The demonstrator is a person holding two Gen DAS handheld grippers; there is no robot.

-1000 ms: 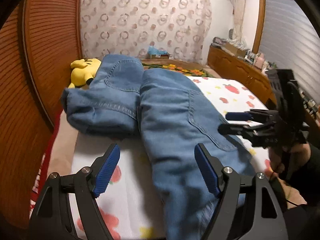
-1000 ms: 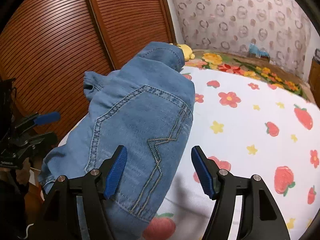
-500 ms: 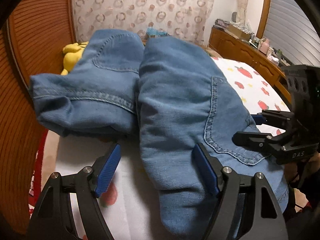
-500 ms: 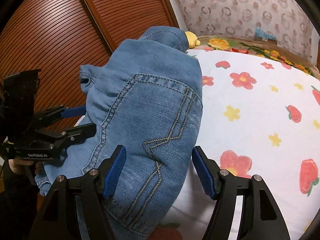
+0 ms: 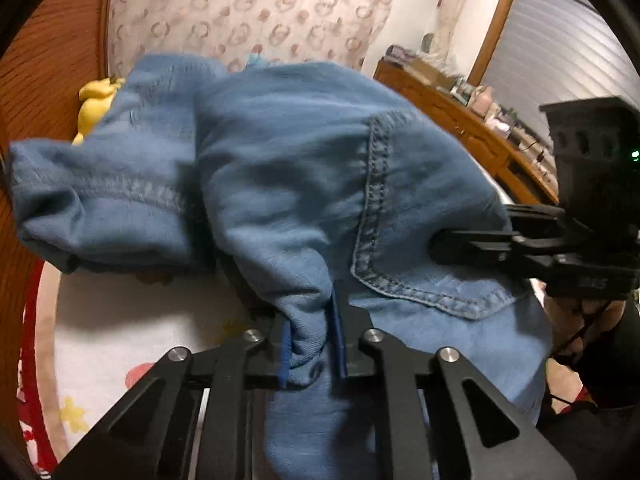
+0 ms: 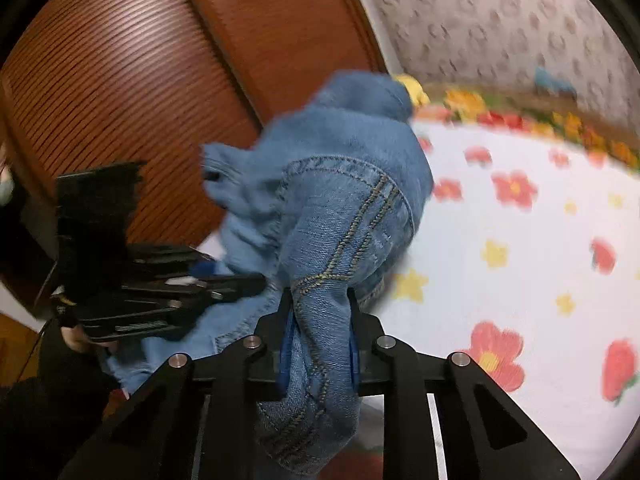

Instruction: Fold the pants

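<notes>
Here both claws grip the jeans at the bed's near edge.
Left claw (image 5: 310, 338) and right claw (image 6: 318, 340) are each closed tight on a bunched fold of the jeans (image 5: 288, 184), which lie heaped along the bed (image 6: 520, 280) beside the wooden wardrobe (image 6: 160, 80). Lettering on the opposite claw's body is too blurred to read.

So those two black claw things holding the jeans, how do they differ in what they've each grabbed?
The left gripper pinches a plain bunched fold of the jeans, just beside the pocket's stitched edge. The right gripper pinches a thicker fold crossed by yellowish decorative stitching. The left one's denim spreads wide across its view; the right one's rises in a narrower heap, with the flowered sheet open beside it. Both are shut on the same garment, and both have blue pads.
</notes>
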